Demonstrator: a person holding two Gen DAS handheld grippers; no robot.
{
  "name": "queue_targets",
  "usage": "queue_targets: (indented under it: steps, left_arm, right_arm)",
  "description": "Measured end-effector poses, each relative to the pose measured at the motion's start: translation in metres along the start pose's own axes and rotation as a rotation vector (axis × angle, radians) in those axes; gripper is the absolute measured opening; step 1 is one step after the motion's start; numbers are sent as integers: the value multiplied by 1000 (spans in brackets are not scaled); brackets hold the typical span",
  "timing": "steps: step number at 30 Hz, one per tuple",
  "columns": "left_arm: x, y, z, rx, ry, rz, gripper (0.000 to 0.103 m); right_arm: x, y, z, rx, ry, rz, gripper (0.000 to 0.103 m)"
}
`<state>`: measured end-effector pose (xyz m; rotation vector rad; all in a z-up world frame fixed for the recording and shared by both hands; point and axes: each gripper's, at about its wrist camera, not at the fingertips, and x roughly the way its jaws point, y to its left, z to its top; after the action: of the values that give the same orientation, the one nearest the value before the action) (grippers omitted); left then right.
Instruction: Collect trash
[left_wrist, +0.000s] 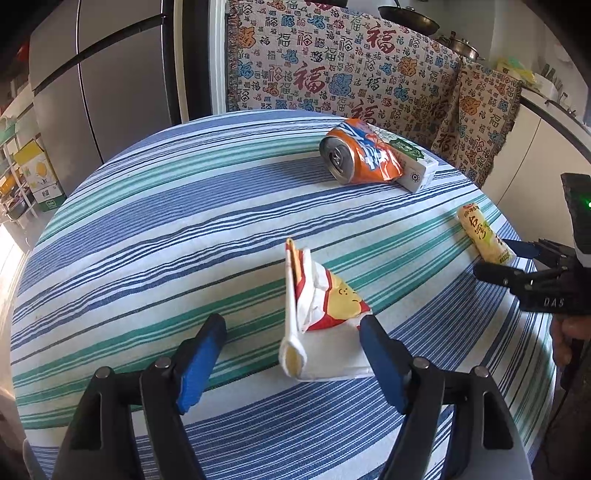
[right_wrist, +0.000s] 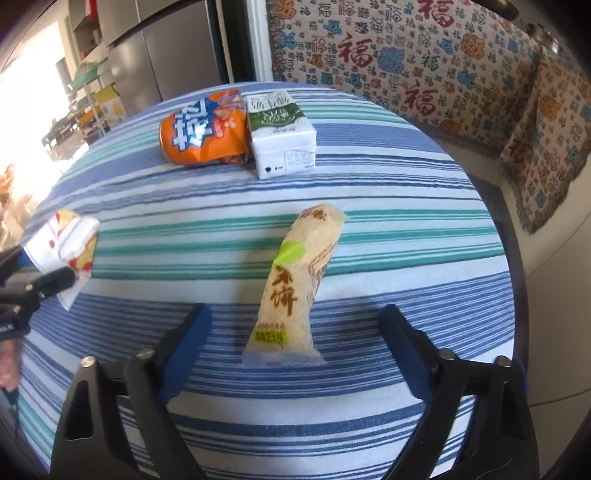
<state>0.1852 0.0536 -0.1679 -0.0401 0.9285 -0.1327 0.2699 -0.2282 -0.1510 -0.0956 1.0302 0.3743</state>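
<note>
A crumpled white, red and yellow wrapper (left_wrist: 317, 314) lies on the striped round table (left_wrist: 155, 236), between the open fingers of my left gripper (left_wrist: 291, 328); it also shows in the right wrist view (right_wrist: 68, 247). A long yellow rice-cracker packet (right_wrist: 295, 284) lies between the open fingers of my right gripper (right_wrist: 295, 317), and shows at the table's right edge in the left wrist view (left_wrist: 484, 236). A crushed orange can (left_wrist: 360, 153) lies against a white and green milk carton (left_wrist: 413, 162) at the far side, also in the right wrist view: can (right_wrist: 201, 129), carton (right_wrist: 282, 136).
A patterned cloth (left_wrist: 332, 62) covers furniture behind the table. A grey fridge (left_wrist: 99, 81) stands at the back left. A white counter (left_wrist: 546, 122) with pots is at the right. Shelves and boxes (left_wrist: 33, 173) stand far left.
</note>
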Motion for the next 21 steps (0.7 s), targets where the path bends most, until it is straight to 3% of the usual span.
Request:
queue_targets:
  steps: [9,21]
  left_arm:
    - [-5,4,2,-14,3,26,76]
    - [-12,3,12,-29,0,-62,76]
  right_arm:
    - [-17,-9,9,36,-38,22,85]
    - [-20,-13,12,28,-7,28,79]
